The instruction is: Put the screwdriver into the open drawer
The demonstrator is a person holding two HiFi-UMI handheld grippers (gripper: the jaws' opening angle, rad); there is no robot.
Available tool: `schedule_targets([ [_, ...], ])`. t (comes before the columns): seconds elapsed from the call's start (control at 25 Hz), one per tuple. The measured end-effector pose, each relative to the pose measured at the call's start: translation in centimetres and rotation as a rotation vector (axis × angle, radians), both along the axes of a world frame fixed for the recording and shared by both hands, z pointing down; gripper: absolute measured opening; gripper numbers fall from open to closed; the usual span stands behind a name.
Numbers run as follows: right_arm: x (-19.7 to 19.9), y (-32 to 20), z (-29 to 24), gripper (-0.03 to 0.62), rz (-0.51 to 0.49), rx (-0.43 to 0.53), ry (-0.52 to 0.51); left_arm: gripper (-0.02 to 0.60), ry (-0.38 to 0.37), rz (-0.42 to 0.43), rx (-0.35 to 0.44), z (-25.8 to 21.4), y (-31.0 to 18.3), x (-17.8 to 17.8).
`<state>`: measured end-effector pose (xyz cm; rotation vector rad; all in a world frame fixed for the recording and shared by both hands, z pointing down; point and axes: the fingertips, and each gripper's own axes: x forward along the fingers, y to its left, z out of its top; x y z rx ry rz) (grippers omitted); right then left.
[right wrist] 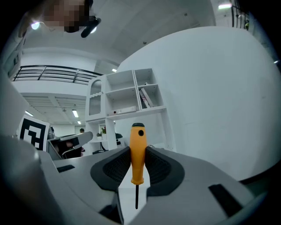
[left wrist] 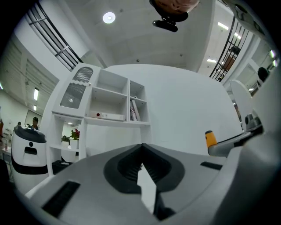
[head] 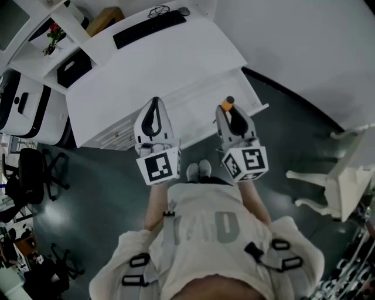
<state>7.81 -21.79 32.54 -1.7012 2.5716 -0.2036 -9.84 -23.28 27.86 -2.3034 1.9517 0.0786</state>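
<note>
a: any readable text, numbers or brands?
b: none. left cube [head: 158, 166] and right cube [head: 246, 162] bear only black-and-white square patterns. shirt [head: 214, 225] print too faint. label on shelf box [left wrist: 105, 116] too small.

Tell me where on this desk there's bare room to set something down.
The white desk top is bare from the keyboard forward to its near edge, above the open drawer, whose visible inside also looks bare. The far edge is crowded: keyboard, mouse and a brown box.
</note>
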Motion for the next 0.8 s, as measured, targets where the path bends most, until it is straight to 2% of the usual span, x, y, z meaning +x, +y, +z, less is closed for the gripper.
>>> schedule_targets([
  [0.52, 0.4, -1.9, 0.8, 0.100, -0.044, -0.002, 0.012, 0.006, -0.002, -0.032, 0.001, 0.3, -1.6, 0.5],
  [0.8, 0.3, -2.2, 1.0, 0.100, -0.066, -0.029, 0.014, 0.005, -0.055, -0.044, 0.008, -0.2, -1.8, 0.4],
])
